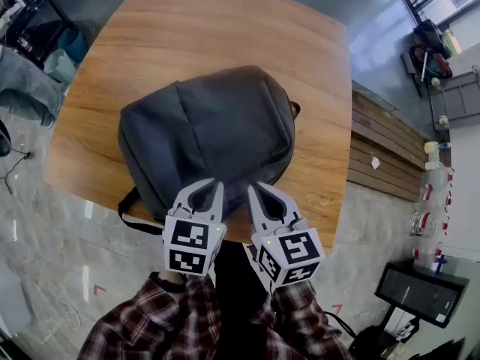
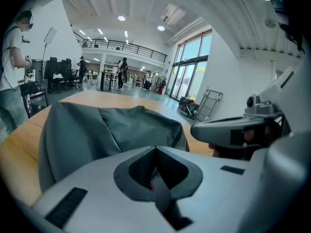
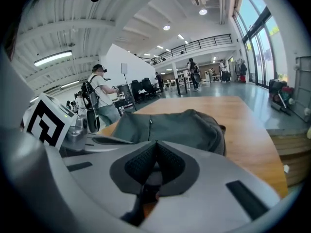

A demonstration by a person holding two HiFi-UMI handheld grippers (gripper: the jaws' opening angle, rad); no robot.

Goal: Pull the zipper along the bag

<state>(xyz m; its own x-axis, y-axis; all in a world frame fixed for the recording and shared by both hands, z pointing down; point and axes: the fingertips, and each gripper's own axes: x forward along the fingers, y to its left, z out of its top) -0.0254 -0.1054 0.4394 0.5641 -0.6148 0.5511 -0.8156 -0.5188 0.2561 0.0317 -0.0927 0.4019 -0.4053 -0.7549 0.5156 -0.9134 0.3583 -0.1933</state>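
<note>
A dark grey backpack (image 1: 214, 130) lies flat on the wooden table (image 1: 315, 66). Both grippers are at its near edge, side by side. My left gripper (image 1: 217, 184) is shut, its tips over the bag's front rim, and I see nothing between them. My right gripper (image 1: 251, 187) is shut too, just right of the left one. In the left gripper view the closed jaws (image 2: 155, 149) point at the bag (image 2: 97, 130). In the right gripper view the shut gripper (image 3: 156, 143) faces the bag (image 3: 180, 125), and a small zipper pull (image 3: 150, 122) shows on a seam.
A black strap (image 1: 133, 217) hangs off the table's near edge. A wooden bench (image 1: 382, 145) runs along the right of the table. People stand at desks (image 2: 14, 67) to the left. Grey floor surrounds the table.
</note>
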